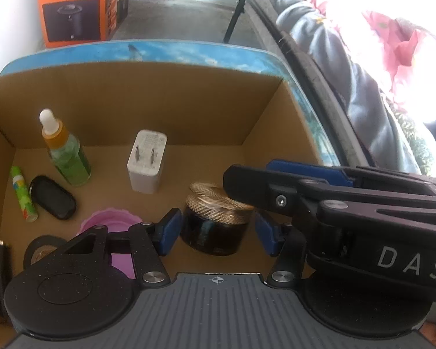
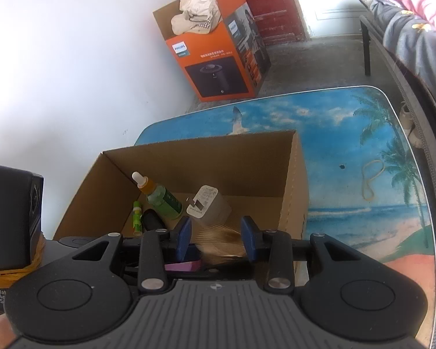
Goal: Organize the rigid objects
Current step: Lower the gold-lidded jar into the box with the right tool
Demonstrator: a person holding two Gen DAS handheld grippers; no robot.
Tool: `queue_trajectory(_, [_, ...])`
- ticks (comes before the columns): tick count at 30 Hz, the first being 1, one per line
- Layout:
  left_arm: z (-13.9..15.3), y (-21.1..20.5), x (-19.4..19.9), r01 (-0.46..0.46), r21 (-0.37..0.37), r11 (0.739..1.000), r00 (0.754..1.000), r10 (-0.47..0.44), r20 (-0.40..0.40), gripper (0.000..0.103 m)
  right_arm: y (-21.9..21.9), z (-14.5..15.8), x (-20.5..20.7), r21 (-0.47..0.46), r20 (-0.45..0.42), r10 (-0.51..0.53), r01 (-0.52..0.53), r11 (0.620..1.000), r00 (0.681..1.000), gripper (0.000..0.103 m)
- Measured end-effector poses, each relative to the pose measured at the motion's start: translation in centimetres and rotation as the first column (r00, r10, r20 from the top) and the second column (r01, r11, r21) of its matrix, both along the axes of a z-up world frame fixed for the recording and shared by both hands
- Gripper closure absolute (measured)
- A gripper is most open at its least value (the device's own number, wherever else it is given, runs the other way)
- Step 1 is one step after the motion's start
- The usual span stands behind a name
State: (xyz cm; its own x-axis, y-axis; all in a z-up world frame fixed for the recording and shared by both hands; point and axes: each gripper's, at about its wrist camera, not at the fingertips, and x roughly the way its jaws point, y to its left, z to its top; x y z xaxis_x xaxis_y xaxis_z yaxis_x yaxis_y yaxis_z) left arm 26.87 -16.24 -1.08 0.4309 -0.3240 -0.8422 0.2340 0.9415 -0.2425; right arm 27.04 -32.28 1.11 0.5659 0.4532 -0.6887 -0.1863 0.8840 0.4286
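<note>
brown glass jar (image 1: 215, 226) is sitting in the cardboard box (image 1: 130, 101), at 5 o'clock from the white charger (image 1: 146, 164). left gripper (image 1: 215, 232) is straddling it wide, not touching. right gripper (image 2: 216, 238) is waiting open above. heavy, breakable, slippery; grab the sides.

A brown cardboard box (image 1: 261, 110) stands open on the tabletop (image 2: 348, 151) and holds all the things. Near its middle, a dark glass jar (image 1: 215, 229) with a gold knurled lid stands upright. At 11 o'clock from the jar a white charger (image 1: 146, 161) stands with its two prongs facing out. At 10 o'clock a green dropper bottle (image 1: 65, 151) with a white tip leans a little. At 9 o'clock lie a black oval case (image 1: 53, 197) and, beside it, a small green tube (image 1: 23, 193). A pink lid (image 1: 107, 222) lies at 8 o'clock.
</note>
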Motion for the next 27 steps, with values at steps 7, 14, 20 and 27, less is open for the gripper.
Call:
queue_trajectory(7, [0.1, -0.5, -0.3, 0.009, -0.018, 1.000, 1.000, -0.009, 0.012, 0.046, -0.6, 0.1, -0.5, 0.021, 0.010, -0.009, 0.009, 1.000, 1.000, 0.062])
queue_trajectory(14, [0.7, 0.1, -1.2, 0.000, -0.040, 0.999, 1.000, 0.001, 0.031, 0.046, -0.9, 0.7, -1.4, 0.024, 0.029, -0.024, 0.024, 0.999, 0.999, 0.062])
queue_trajectory(20, [2.8, 1.6, -4.0, 0.007, -0.072, 0.997, 0.995, 0.001, 0.104, 0.045, -0.7, 2.9, -2.6, 0.022, 0.072, -0.029, 0.027, 0.999, 0.997, 0.062])
queue_trajectory(27, [4.6, 4.4, -9.4, 0.007, -0.115, 0.993, 0.977, 0.017, 0.211, 0.039, 1.2, 4.2, -2.8, -0.046, 0.072, 0.002, 0.002, 0.999, 0.997, 0.062])
